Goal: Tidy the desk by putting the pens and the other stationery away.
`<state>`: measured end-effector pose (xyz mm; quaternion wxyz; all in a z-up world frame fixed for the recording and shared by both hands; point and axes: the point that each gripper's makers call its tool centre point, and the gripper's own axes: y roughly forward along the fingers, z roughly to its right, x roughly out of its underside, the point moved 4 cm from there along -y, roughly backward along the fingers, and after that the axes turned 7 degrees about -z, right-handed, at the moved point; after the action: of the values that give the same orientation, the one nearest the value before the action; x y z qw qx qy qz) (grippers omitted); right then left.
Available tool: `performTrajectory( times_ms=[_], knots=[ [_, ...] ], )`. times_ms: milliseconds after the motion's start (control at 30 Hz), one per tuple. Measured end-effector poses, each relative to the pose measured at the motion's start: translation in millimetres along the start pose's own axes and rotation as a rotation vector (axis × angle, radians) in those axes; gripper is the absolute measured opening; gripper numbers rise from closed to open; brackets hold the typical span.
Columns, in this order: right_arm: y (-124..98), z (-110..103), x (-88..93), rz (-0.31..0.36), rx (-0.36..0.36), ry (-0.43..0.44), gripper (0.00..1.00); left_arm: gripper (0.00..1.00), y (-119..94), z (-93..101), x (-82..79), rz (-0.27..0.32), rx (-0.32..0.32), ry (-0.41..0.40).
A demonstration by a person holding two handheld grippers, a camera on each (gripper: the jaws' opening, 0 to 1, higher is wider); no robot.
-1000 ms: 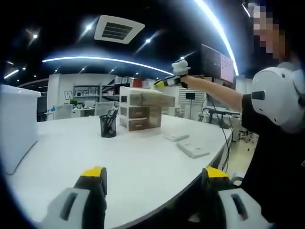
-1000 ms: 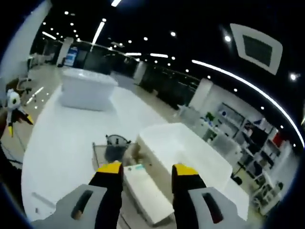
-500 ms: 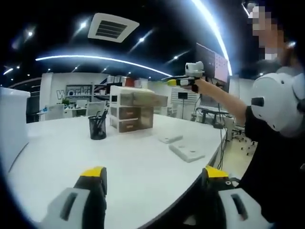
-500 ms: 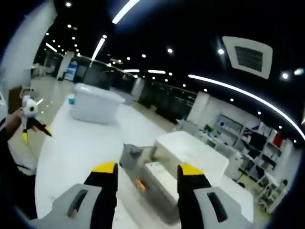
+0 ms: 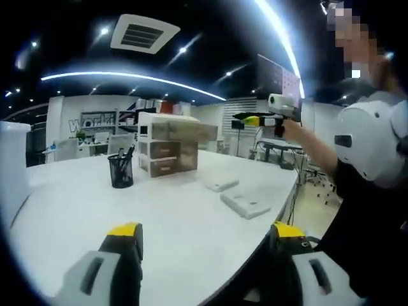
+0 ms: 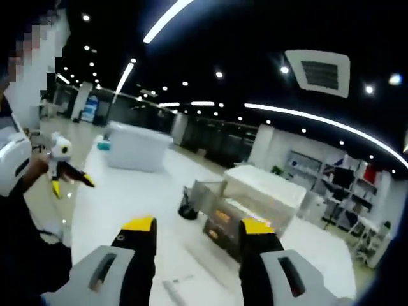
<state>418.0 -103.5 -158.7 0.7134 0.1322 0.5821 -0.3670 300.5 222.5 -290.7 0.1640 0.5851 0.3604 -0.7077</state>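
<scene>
- While the left gripper (image 5: 203,245) hung low over the white tabletop (image 5: 178,210), its jaws stood wide apart with nothing between them.
- Its view showed pens upright in a black mesh cup (image 5: 121,171), beside a drawer unit (image 5: 171,148), and two flat white pieces (image 5: 245,204) nearer the edge.
- The right gripper (image 6: 199,245), raised with jaws apart and unloaded, saw the drawer unit's top drawer pulled out, and a large white bin (image 6: 136,146) beyond.

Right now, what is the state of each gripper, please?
Left gripper: open, holding nothing, above the white desk.
Right gripper: open, holding nothing.
</scene>
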Motion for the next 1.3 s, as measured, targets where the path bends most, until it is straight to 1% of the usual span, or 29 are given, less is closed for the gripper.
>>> performTrajectory(
  times_ms=[167,300,433,600,733,900,1033,1300],
  knots=[
    [-17.1,-23.1,17.1,0.01,0.008,0.035,0.51,0.81,3.0,2.6,-0.9,-0.002,0.012,0.003],
    [-29.6,-38.2,29.0,0.02,0.012,0.087,0.52,0.81,3.7,2.2,-3.2,0.0,0.014,0.004],
    [-40.7,-53.7,47.0,0.005,0.028,0.122,0.53,0.81,6.2,2.7,-4.2,0.002,0.018,0.003],
    [-44.7,-69.3,68.4,-0.023,0.025,0.165,0.54,0.81,12.3,5.1,-2.9,-0.003,0.03,-0.002],
    [-49.8,-73.5,77.3,-0.012,0.031,0.208,0.54,0.81,13.7,6.8,-3.8,-0.004,0.035,0.002],
    [-59.4,-71.3,88.7,0.007,0.041,0.245,0.56,0.81,13.2,7.6,-6.7,0.003,0.033,0.001],
    [-60.5,-74.7,95.0,0.018,0.04,0.275,0.57,0.81,12.5,7.2,-8.5,0.008,0.027,-0.002],
    [-61.9,-76.6,98.1,0.024,0.043,0.292,0.57,0.81,13.7,8.0,-10.6,0.011,0.029,-0.004]
  ],
)
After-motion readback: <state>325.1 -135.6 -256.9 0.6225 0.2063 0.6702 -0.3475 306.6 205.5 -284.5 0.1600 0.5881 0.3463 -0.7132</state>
